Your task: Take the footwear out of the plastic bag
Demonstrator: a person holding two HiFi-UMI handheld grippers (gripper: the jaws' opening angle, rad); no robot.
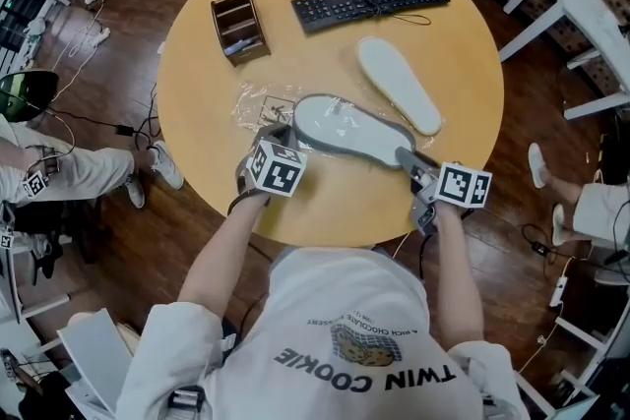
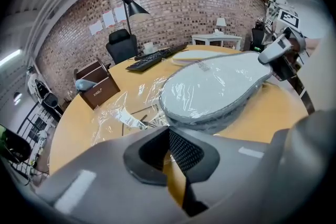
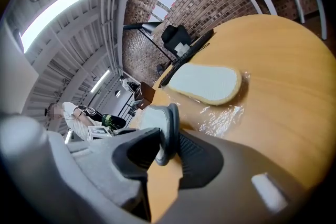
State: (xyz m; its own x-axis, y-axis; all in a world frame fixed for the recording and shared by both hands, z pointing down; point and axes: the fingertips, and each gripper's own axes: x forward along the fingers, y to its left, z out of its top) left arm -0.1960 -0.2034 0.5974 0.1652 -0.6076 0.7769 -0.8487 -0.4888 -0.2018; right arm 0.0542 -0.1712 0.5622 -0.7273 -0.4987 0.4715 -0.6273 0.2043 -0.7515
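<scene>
Seen from the head view, the round tabletop [image 1: 463, 44] carries a black keyboard [image 1: 370, 0] at its far side. On the person's side of the keyboard lies the clear plastic bag [image 1: 258, 105]. The gray footwear [image 1: 345, 131] is in it, sole up, with film glinting over the sole. In the left gripper view it looks like two gray soles stacked. The bag's slack, crinkled end spreads flat on the tabletop, away from the keyboard's left end.

The right claw [image 1: 406, 155] is clamped on the rim of the gray footwear at the end below the keyboard's right half. The left claw [image 2: 169, 136] sits at the bag's opposite end, with its jaws apart and only bare tabletop between them.

A cream slipper [image 1: 398, 84] lies loose, outside the bag, between the keyboard and the gray footwear. Left of the keyboard stands a wooden organizer [image 1: 239, 25] with open compartments. One holds a small bluish item that I cannot identify.
</scene>
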